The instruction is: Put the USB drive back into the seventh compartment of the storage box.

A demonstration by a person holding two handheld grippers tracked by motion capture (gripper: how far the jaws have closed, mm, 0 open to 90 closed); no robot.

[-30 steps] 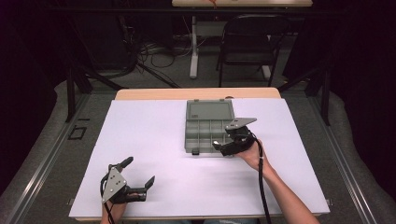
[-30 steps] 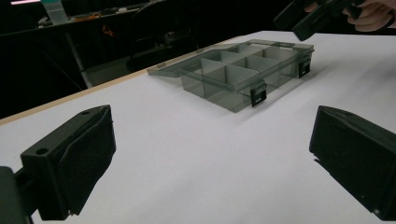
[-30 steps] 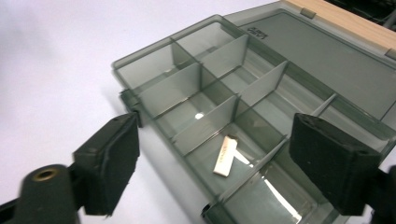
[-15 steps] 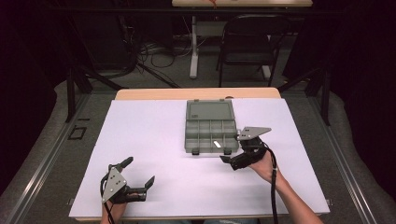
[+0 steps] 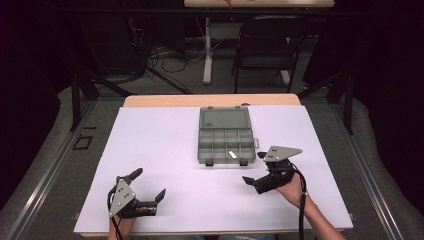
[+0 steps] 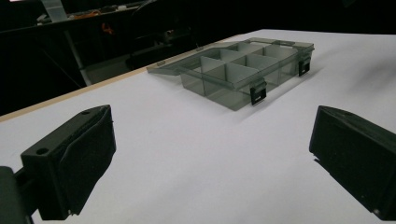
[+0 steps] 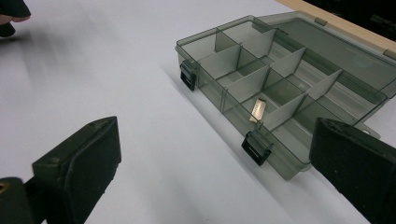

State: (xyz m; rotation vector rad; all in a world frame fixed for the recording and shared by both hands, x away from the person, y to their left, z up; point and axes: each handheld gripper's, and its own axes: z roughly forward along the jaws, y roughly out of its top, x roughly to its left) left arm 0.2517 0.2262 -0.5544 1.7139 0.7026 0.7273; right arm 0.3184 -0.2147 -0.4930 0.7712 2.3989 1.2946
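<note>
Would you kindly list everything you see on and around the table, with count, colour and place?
Compartment box: one, translucent grey, lid open flat, table centre toward the far edge.
Small flat piece: one, pale silvery, in a front-row compartment of the box.
Latches: two, black, on the box's front wall.
Table cover: one, white, over a tan tabletop.
Chair: one, black, beyond the table.
Left tongs: one, black, open, near the front-left edge, holding nothing.
Right tongs: one, black, open, right of the box's front, holding nothing.
Hands: two, gripping the tongs at the near edge.

Translucent grey plastic organizer box (glossy) on matt white table.
</note>
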